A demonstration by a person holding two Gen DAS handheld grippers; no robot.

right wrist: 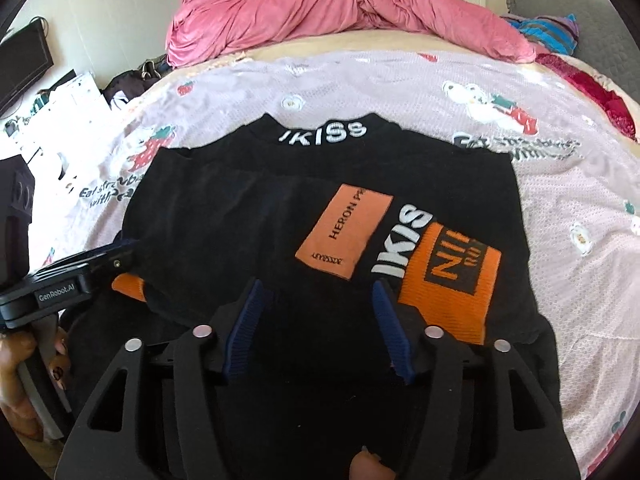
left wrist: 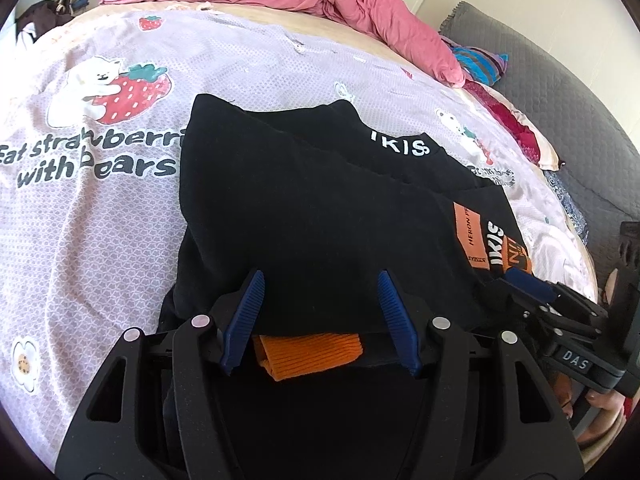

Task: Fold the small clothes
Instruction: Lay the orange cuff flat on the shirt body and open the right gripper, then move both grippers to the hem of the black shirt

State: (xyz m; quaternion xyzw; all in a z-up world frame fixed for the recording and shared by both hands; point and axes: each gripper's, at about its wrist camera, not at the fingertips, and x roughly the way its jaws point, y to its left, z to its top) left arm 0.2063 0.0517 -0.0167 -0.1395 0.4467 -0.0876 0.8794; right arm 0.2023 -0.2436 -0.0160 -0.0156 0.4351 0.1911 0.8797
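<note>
A black sweater [left wrist: 304, 200] with white "IKISS" lettering and orange patches lies folded on the bed, collar at the far side. In the left wrist view my left gripper [left wrist: 320, 276] stands open over its near edge. Black cloth and an orange ribbed cuff [left wrist: 312, 350] lie between the blue pads, which stand well apart. In the right wrist view my right gripper [right wrist: 317, 283] is open too, over the sweater [right wrist: 248, 208] just short of the orange label [right wrist: 344, 236] and the orange sleeve cuff [right wrist: 448, 280]. Each gripper shows in the other's view, at the right [left wrist: 520, 280] and the left [right wrist: 124, 254].
The sweater rests on a pale strawberry-and-bear bedsheet [left wrist: 100, 220]. A bunched pink duvet [right wrist: 340, 12] fills the far end of the bed. Striped cloth [left wrist: 480, 64] and red cloth [left wrist: 516, 124] lie at the far right beside a grey padded surface [left wrist: 560, 92]. A hand [right wrist: 24, 360] holds the left gripper.
</note>
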